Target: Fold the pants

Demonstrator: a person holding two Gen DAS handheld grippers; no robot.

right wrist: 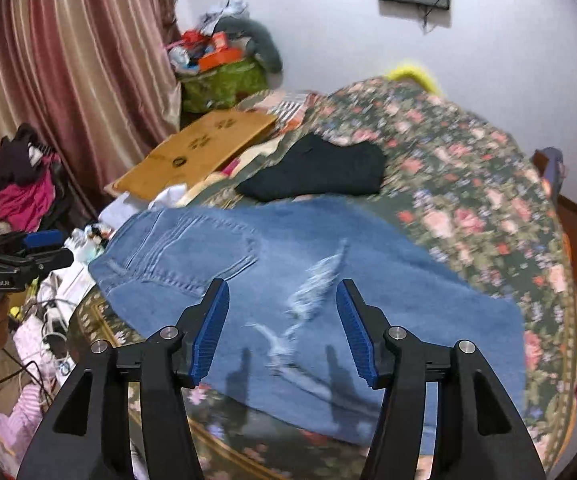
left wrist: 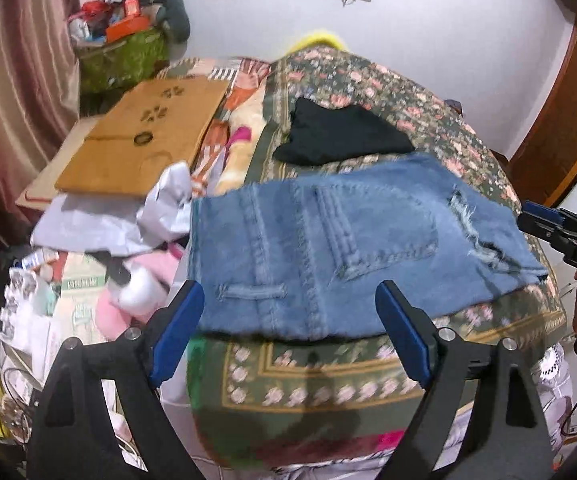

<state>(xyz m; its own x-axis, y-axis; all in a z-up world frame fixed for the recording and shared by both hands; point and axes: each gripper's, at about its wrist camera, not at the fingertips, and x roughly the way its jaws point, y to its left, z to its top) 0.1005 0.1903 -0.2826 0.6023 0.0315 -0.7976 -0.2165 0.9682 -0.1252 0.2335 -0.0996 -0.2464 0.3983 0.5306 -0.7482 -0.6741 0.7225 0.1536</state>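
Denim jeans (left wrist: 328, 240) lie folded on the floral bedspread (left wrist: 428, 112), just before a black garment (left wrist: 340, 136). Left tool (left wrist: 288, 312) and right tool (right wrist: 282, 320) both hover open, holding nothing. Stiff layers may slip apart if only the top ply gets pinched.

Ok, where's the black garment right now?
The black garment lies on the floral bedspread just behind the jeans, with the cardboard off to its left in both views.

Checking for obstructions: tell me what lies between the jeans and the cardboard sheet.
Crumpled white cloth lies between the jeans and the cardboard sheet, clearest in the left wrist view.
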